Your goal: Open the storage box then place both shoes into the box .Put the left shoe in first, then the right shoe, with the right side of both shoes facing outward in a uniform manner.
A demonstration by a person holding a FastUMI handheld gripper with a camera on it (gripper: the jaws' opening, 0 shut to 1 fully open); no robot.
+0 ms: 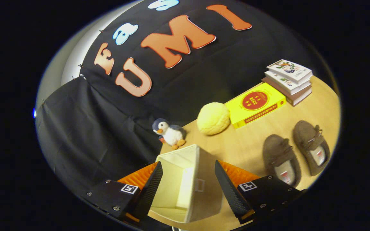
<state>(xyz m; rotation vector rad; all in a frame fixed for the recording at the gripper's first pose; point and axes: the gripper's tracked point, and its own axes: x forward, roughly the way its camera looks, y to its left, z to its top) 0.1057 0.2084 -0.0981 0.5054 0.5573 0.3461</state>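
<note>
Gripper (pixel 188 179) fingers spread wide, holding nothing; open cream storage box (pixel 201 173) sits btwn them. Two brown shoes, left shoe (pixel 279 160) and right shoe (pixel 310 144), lie side by side on wooden table (pixel 246 144), beyond right finger.

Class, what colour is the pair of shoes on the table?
Brown, with pale insoles; the shoes show best in the gripper view.
</note>
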